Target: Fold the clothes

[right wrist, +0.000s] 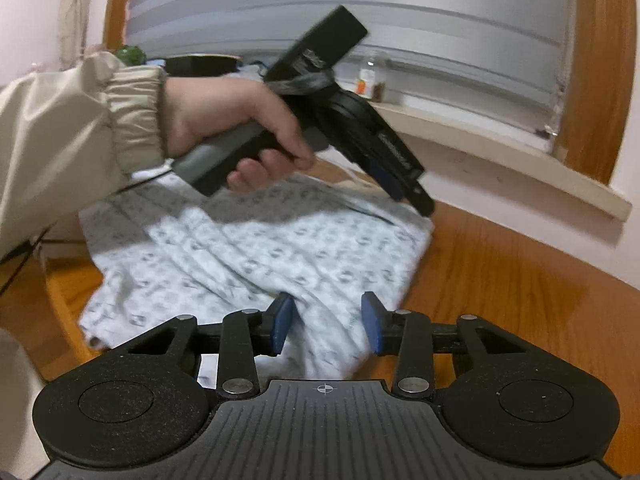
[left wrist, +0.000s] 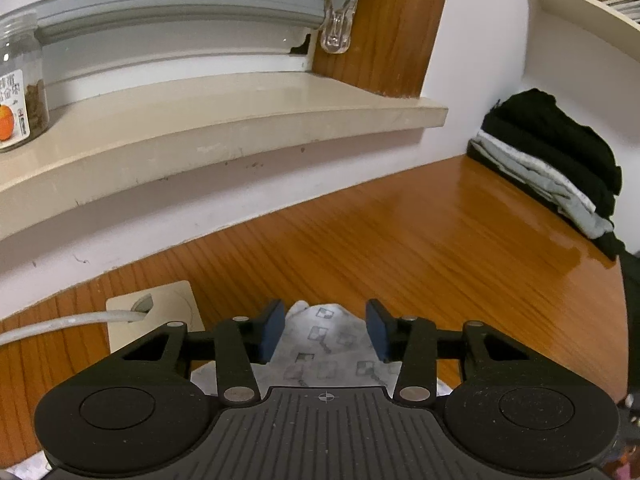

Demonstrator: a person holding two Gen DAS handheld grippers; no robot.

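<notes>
- Patterned white garment (right wrist: 256, 252) lies spread on the wooden worktop (right wrist: 500, 280).
- Left gripper (left wrist: 325, 330) jaws apart, garment corner between the pads, not pinched.
- Right gripper (right wrist: 326, 326) jaws apart over the garment's near edge, nothing gripped.
- Folded clothes stack (left wrist: 560, 164) sits far right, against the wall.

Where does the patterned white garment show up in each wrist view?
Left wrist: patterned white garment, bottom centre, between the left hand-held gripper's open pads.
Right wrist: the garment spreads across centre-left on the table.
Shared landmark: cream window sill.
</notes>
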